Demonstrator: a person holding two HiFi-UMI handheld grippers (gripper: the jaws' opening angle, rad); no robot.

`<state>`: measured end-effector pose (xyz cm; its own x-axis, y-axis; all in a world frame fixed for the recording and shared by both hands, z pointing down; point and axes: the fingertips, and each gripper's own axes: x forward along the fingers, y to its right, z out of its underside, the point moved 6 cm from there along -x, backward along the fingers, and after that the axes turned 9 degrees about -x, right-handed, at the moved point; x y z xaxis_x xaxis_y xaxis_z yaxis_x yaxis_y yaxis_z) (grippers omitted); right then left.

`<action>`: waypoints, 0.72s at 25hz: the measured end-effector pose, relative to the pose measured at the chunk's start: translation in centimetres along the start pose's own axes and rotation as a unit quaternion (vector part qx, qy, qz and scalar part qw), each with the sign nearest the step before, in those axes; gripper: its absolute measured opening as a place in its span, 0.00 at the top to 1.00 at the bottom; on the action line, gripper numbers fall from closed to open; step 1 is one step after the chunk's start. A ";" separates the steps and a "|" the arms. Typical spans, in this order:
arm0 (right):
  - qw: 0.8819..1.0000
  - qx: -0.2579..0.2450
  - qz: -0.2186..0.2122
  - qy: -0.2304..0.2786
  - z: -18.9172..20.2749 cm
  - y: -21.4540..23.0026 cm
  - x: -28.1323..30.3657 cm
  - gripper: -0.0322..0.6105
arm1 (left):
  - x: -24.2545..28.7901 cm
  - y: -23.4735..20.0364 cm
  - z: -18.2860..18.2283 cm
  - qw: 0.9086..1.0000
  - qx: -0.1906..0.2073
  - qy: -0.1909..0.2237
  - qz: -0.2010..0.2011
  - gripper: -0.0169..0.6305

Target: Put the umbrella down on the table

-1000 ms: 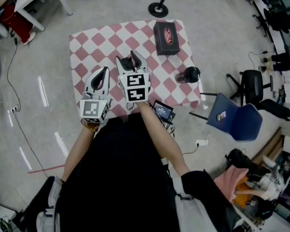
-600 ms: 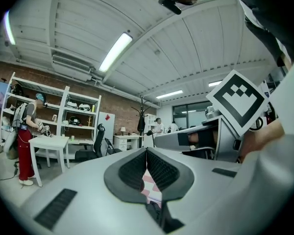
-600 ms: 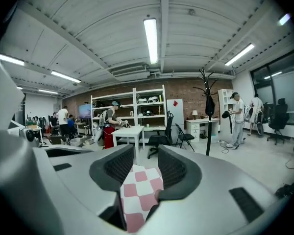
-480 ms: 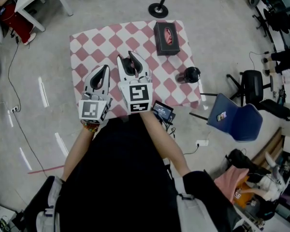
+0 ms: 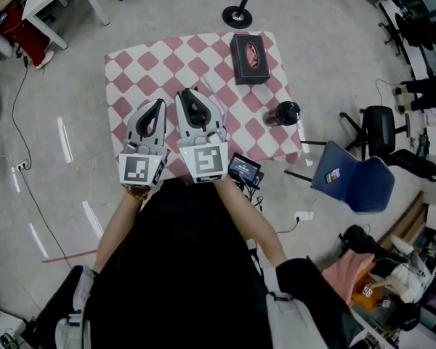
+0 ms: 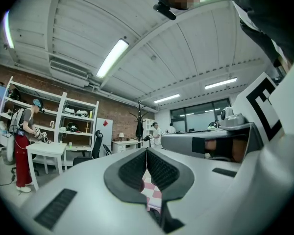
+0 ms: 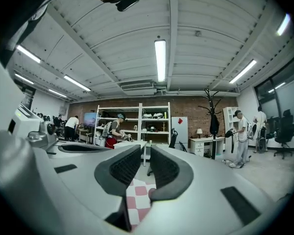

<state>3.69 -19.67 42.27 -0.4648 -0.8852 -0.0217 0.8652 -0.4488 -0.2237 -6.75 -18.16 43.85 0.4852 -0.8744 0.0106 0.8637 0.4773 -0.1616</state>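
- Head view: the umbrella [image 5: 286, 113] is a short, rounded black bundle on the surface [image 5: 131, 64]. It sits at the right edge, nearer the near right corner than the far one, and nothing touches it.
- The surface wears a red-and-white checked cloth [image 5: 167, 57]. A black box [image 5: 249, 57] with a pink patch on top lies by the far right corner, well apart from the umbrella.
- The right gripper [image 5: 196, 91] hovers over the middle of the near edge, well apart from the umbrella. In the right gripper view its fingers [image 7: 125, 168] stand a narrow slit apart, having just been closing, with nothing between them, only checked cloth below.
- The left gripper [image 5: 158, 104] hangs just beside it, toward the near left corner. In the left gripper view its fingers [image 6: 130, 168] meet at the tips and hold nothing.
- A small device [image 5: 244, 169] with a lit screen sits at the near edge, right of the grippers.
- A blue chair [image 5: 356, 180] stands on the floor beyond the right edge.
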 end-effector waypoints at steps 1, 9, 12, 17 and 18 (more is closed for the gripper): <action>1.000 -0.004 0.002 0.007 -0.1 -0.1 -0.2 0.85 | 0.0 0.1 0.0 1.000 0.001 0.002 0.001 0.95; 0.999 -0.020 0.002 0.039 -0.2 -0.6 -1.1 0.89 | -0.1 0.2 0.2 1.000 -0.001 0.017 0.012 0.95; 0.999 -0.042 -0.006 0.031 0.4 -1.1 -1.6 0.89 | -0.2 0.2 0.2 1.000 0.008 0.011 0.015 0.95; 0.998 -0.053 -0.013 0.010 1.6 -2.0 -2.3 0.89 | -0.3 0.2 0.7 0.999 0.000 0.026 0.019 0.95; 0.998 -0.053 -0.013 0.011 1.7 -2.1 -2.2 0.90 | -0.3 0.1 0.9 1.000 0.001 0.024 0.018 0.95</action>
<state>3.25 -16.99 44.44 -0.4917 -0.8700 -0.0353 0.8284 -0.4550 -0.3267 -6.65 -17.77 44.74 0.5092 -0.8596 -0.0420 0.8459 0.5089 -0.1593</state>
